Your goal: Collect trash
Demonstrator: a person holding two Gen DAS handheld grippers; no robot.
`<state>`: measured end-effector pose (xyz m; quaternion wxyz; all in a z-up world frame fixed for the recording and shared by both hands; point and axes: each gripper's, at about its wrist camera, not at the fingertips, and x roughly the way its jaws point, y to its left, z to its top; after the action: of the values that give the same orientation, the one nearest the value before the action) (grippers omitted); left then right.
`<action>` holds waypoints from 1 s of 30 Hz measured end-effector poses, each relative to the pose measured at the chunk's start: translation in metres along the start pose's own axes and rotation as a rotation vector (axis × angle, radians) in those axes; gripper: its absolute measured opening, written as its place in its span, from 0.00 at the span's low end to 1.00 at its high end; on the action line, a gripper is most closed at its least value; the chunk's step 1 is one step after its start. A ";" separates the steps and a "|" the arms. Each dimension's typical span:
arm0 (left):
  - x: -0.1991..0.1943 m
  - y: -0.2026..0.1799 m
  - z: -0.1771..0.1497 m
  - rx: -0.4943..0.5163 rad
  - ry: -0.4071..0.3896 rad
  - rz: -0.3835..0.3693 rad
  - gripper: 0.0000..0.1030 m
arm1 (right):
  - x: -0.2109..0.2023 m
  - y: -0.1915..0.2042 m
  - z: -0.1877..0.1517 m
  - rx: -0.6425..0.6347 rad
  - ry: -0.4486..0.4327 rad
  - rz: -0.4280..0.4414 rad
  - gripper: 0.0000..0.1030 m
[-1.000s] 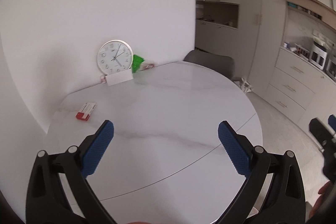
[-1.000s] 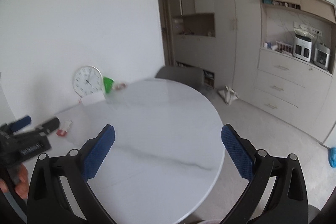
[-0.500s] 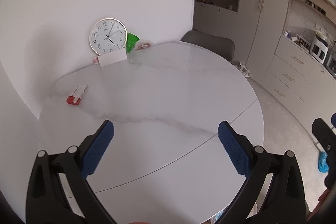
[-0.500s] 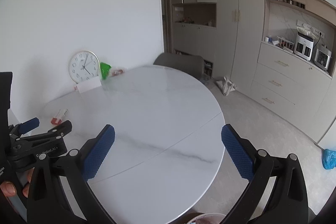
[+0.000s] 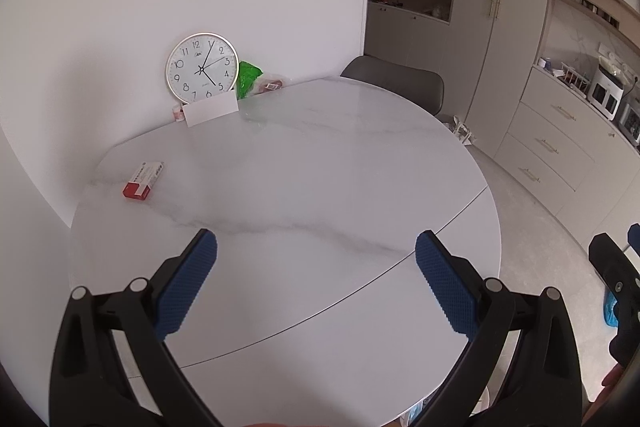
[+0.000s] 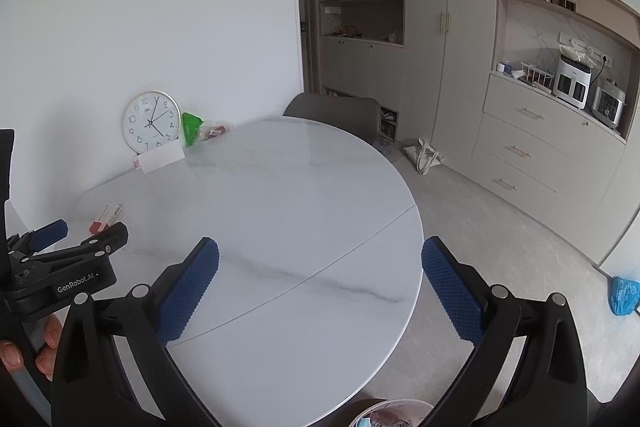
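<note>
Box [image 5: 143, 180] lies on table [image 5: 320, 163] left; clock [image 5: 201, 68] behind, possibly wrappers [image 5: 256, 83] beside.

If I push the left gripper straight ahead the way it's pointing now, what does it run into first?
Probably the bare marble tabletop: the open left gripper aims slightly down at its middle, with nothing lying on that line. The red and white box lies well off to the left, and the clock stands farther back. Depth is uncertain.
</note>
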<state>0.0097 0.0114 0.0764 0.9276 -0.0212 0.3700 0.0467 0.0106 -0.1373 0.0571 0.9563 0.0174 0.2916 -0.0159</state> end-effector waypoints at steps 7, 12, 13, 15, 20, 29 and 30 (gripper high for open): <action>0.000 -0.002 0.001 0.009 0.000 -0.002 0.92 | -0.001 -0.002 -0.002 0.004 0.000 -0.004 0.98; 0.000 -0.003 0.001 0.008 -0.001 -0.001 0.92 | -0.002 -0.006 -0.002 0.008 0.002 -0.003 0.98; 0.000 -0.003 0.001 0.010 -0.001 0.000 0.92 | -0.002 -0.006 -0.002 0.008 0.003 -0.003 0.98; 0.000 -0.003 0.000 0.009 -0.001 -0.001 0.92 | -0.001 -0.007 -0.002 0.008 0.003 -0.003 0.98; 0.000 -0.004 0.000 0.014 0.000 -0.005 0.92 | 0.000 -0.007 -0.001 0.005 0.005 -0.002 0.98; 0.001 -0.003 0.000 0.012 0.002 -0.003 0.92 | 0.002 -0.006 -0.002 0.005 0.008 -0.001 0.98; 0.001 -0.003 0.000 0.012 0.003 -0.004 0.92 | 0.002 -0.006 -0.002 0.004 0.009 -0.001 0.98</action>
<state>0.0106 0.0086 0.0757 0.9273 -0.0166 0.3715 0.0426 0.0109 -0.1430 0.0539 0.9549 0.0190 0.2957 -0.0167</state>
